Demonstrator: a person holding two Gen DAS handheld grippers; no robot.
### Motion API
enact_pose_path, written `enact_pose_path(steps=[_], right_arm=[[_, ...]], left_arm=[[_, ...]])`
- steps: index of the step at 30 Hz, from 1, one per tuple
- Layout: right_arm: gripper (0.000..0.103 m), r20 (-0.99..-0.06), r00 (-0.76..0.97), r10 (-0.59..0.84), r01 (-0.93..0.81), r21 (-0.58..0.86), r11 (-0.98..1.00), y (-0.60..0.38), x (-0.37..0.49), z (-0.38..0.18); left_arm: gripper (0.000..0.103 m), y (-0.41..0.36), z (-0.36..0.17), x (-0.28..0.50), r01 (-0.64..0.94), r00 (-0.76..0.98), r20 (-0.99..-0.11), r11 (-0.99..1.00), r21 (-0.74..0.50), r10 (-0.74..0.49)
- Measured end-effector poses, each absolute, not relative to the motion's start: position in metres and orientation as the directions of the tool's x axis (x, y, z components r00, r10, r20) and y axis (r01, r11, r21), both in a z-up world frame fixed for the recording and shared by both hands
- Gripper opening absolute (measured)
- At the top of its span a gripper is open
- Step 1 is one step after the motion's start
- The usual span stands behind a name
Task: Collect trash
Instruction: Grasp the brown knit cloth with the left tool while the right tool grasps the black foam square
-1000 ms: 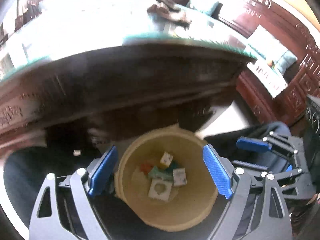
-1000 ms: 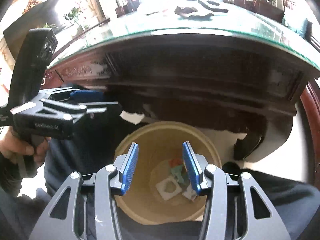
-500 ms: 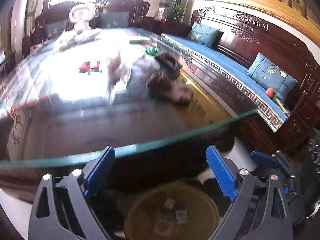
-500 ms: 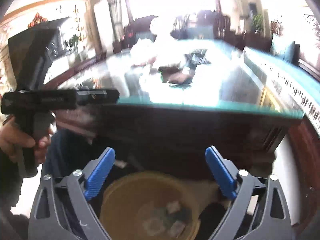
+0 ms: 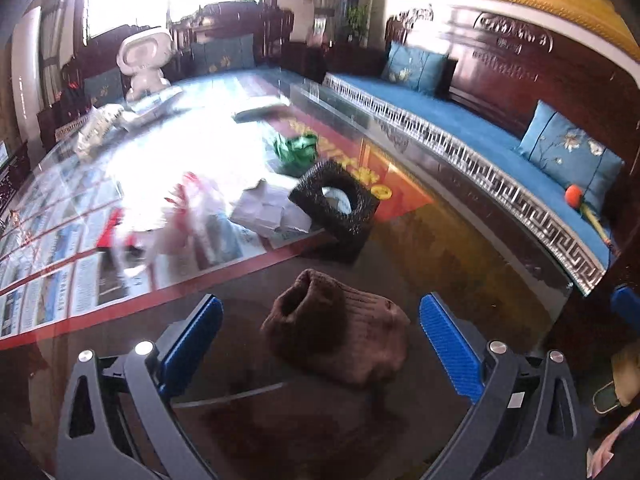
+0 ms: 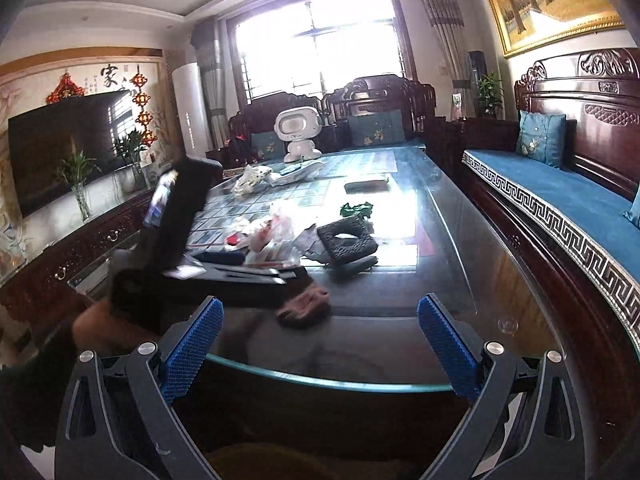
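Observation:
My left gripper (image 5: pixel 320 304) hovers low over the near end of the glass table (image 5: pixel 460 240), jaws opening, nothing gripped. A brown knitted hat (image 5: pixel 336 336) lies on the glass between its blue pads. Beyond it sit a black tissue box (image 5: pixel 336 200), crumpled white paper (image 5: pixel 268 208), a white-and-red plastic bag (image 5: pixel 188 216) and a green wrapper (image 5: pixel 296 150). My right gripper (image 6: pixel 320 302) is open and empty, held in front of the table edge. Its view shows the left gripper (image 6: pixel 280 274) over the hat (image 6: pixel 304 306). A sliver of the yellow bin (image 6: pixel 256 456) shows at the bottom.
A white robot figure (image 6: pixel 298 132) and more wrappers (image 6: pixel 252 176) stand at the far end of the table. A blue-cushioned wooden sofa (image 6: pixel 560 200) runs along the right, a TV (image 6: pixel 60 156) and cabinet along the left. A hand (image 6: pixel 96 328) holds the left gripper.
Both grippers rose from above the yellow bin under the table to the tabletop. The right jaws spread wide. The left gripper moved forward over the brown hat.

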State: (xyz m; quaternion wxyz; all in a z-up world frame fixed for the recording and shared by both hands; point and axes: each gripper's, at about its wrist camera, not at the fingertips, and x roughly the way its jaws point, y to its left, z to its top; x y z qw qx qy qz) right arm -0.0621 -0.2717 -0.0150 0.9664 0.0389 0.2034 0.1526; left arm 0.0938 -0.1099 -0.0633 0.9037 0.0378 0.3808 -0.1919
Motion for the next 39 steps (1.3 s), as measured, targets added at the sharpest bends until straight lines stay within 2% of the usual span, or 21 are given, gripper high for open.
enact_pose_path(steps=[3, 6, 7, 9, 11, 14, 22, 23, 28, 30, 31, 36, 38, 39], right_arm=[[0.094, -0.389, 0.866, 0.314, -0.275, 0.154, 0.949, -0.278, -0.051, -0.014], [0.094, -0.397, 0.862, 0.314, -0.268, 0.169, 0.948, -0.284, -0.042, -0.014], [0.094, -0.403, 0.858, 0.319, -0.269, 0.177, 0.947, -0.286, -0.037, -0.015], [0.095, -0.41, 0.853, 0.323, -0.269, 0.186, 0.945, -0.287, -0.03, -0.015], [0.095, -0.423, 0.845, 0.326, -0.271, 0.186, 0.945, -0.286, -0.023, -0.016], [0.094, -0.44, 0.837, 0.326, -0.278, 0.172, 0.945, -0.28, -0.011, -0.017], [0.093, -0.483, 0.814, 0.322, -0.292, 0.138, 0.946, -0.265, 0.04, -0.011], [0.091, -0.496, 0.808, 0.318, -0.297, 0.124, 0.947, -0.263, 0.052, -0.01], [0.063, -0.591, 0.753, 0.291, -0.296, 0.091, 0.951, -0.256, 0.112, -0.016], [0.059, -0.631, 0.722, 0.283, -0.309, 0.072, 0.948, -0.252, 0.13, -0.02], [0.052, -0.649, 0.709, 0.277, -0.317, 0.057, 0.947, -0.249, 0.136, -0.022], [0.037, -0.714, 0.656, 0.245, -0.319, 0.032, 0.947, -0.243, 0.161, -0.039], [0.037, -0.738, 0.633, 0.233, -0.303, 0.041, 0.952, -0.244, 0.17, -0.046], [0.033, -0.747, 0.619, 0.241, -0.302, 0.058, 0.952, -0.246, 0.174, -0.049]], left_arm=[[0.097, -0.117, -0.072, 0.105, 0.386, 0.599, -0.735, 0.919, -0.081, -0.317], [0.082, -0.117, -0.08, 0.111, 0.384, 0.576, -0.757, 0.92, -0.081, -0.307], [0.072, -0.115, -0.082, 0.113, 0.382, 0.567, -0.761, 0.919, -0.093, -0.313], [0.06, -0.112, -0.085, 0.114, 0.377, 0.57, -0.761, 0.921, -0.094, -0.31], [0.028, -0.111, -0.084, 0.114, 0.389, 0.564, -0.76, 0.916, -0.099, -0.322], [0.016, -0.111, -0.084, 0.114, 0.394, 0.572, -0.75, 0.913, -0.104, -0.332], [0.015, -0.096, -0.069, 0.112, 0.389, 0.622, -0.698, 0.914, -0.119, -0.355], [0.015, -0.091, -0.066, 0.113, 0.379, 0.631, -0.69, 0.917, -0.123, -0.354], [0.015, -0.078, -0.059, 0.123, 0.361, 0.645, -0.677, 0.922, -0.14, -0.355], [0.015, -0.074, -0.058, 0.126, 0.362, 0.646, -0.672, 0.921, -0.147, -0.361], [0.015, -0.073, -0.058, 0.127, 0.361, 0.647, -0.671, 0.921, -0.149, -0.362], [0.015, -0.068, -0.062, 0.136, 0.361, 0.634, -0.674, 0.916, -0.175, -0.379], [0.015, -0.067, -0.064, 0.14, 0.366, 0.625, -0.676, 0.911, -0.187, -0.39], [0.015, -0.067, -0.064, 0.141, 0.369, 0.621, -0.677, 0.91, -0.19, -0.394]])
